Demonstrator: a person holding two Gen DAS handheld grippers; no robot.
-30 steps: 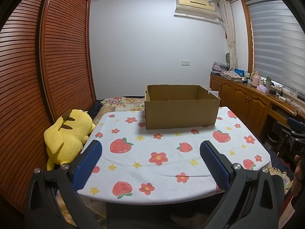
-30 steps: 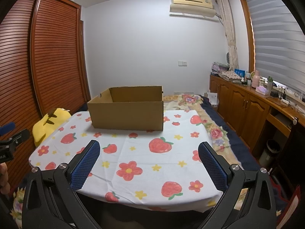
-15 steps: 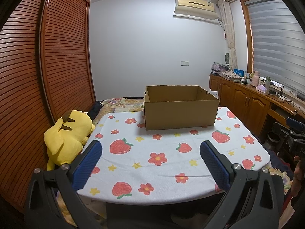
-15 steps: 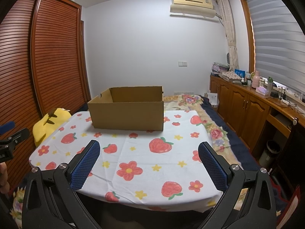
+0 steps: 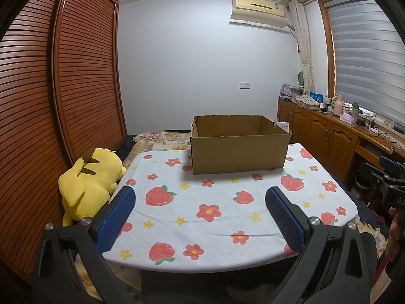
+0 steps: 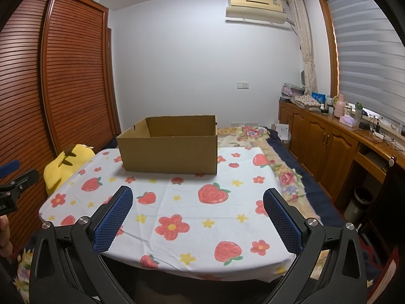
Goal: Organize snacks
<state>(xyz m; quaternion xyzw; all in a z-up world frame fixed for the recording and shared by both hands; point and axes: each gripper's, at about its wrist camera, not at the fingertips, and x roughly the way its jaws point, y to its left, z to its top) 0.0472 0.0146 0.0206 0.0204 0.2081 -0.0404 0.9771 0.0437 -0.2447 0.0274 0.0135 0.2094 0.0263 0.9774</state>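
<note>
Gaping wide, left tongs [image 5: 200, 198] and right tongs [image 6: 198, 198] face a plain, unlabelled cardboard box [image 5: 239, 153].

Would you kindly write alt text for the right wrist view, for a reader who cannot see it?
An open cardboard box sits at the far end of a table covered by a strawberry-and-flower tablecloth; no snacks are visible. The right gripper, jaws wide apart and holding nothing, hovers at the table's near edge. A yellow plush toy lies left of the table.
</note>
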